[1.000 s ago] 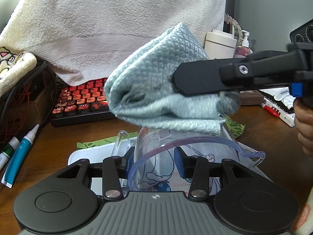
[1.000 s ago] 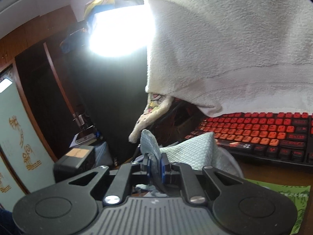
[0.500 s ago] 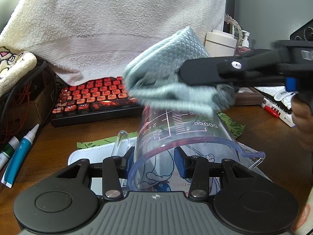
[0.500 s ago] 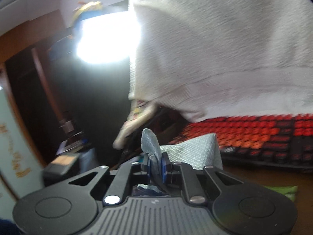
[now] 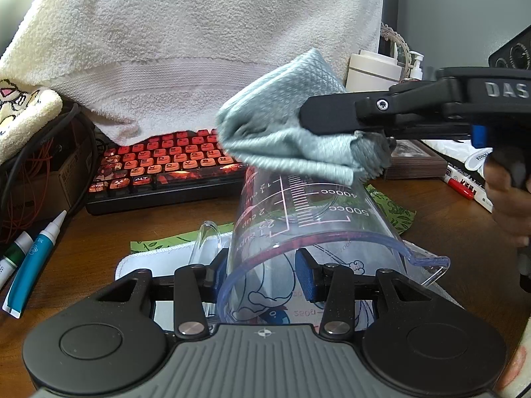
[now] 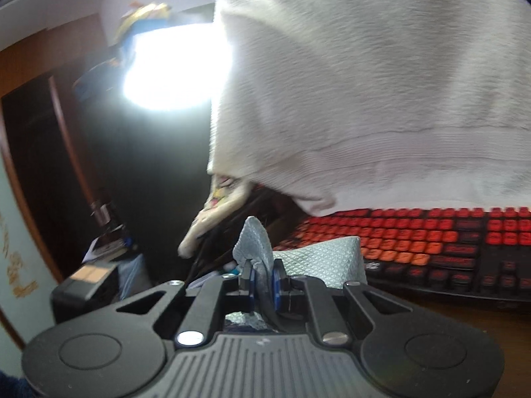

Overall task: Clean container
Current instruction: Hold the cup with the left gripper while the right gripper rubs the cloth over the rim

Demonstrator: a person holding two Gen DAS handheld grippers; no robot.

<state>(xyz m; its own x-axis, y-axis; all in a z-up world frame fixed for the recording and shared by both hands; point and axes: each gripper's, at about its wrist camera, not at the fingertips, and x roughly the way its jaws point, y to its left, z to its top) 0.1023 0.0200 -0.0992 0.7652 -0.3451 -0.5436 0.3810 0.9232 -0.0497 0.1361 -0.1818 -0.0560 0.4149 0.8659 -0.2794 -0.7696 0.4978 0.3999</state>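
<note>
Left wrist view: our left tool (image 5: 262,273) clamps the measuring cup (image 5: 308,229), its base pointing away under our right tool's (image 5: 303,116) tightly pinched cloth (image 5: 285,132).

Black hand-held gripper (image 5: 262,273), blue pads (image 5: 304,278), silver screws, ribbed grey housing

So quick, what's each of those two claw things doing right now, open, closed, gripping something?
Left gripper: closed on the clear measuring cup, pinching its wall near the rim.
Right gripper: closed on the grey-blue cloth, held above the cup.
</note>
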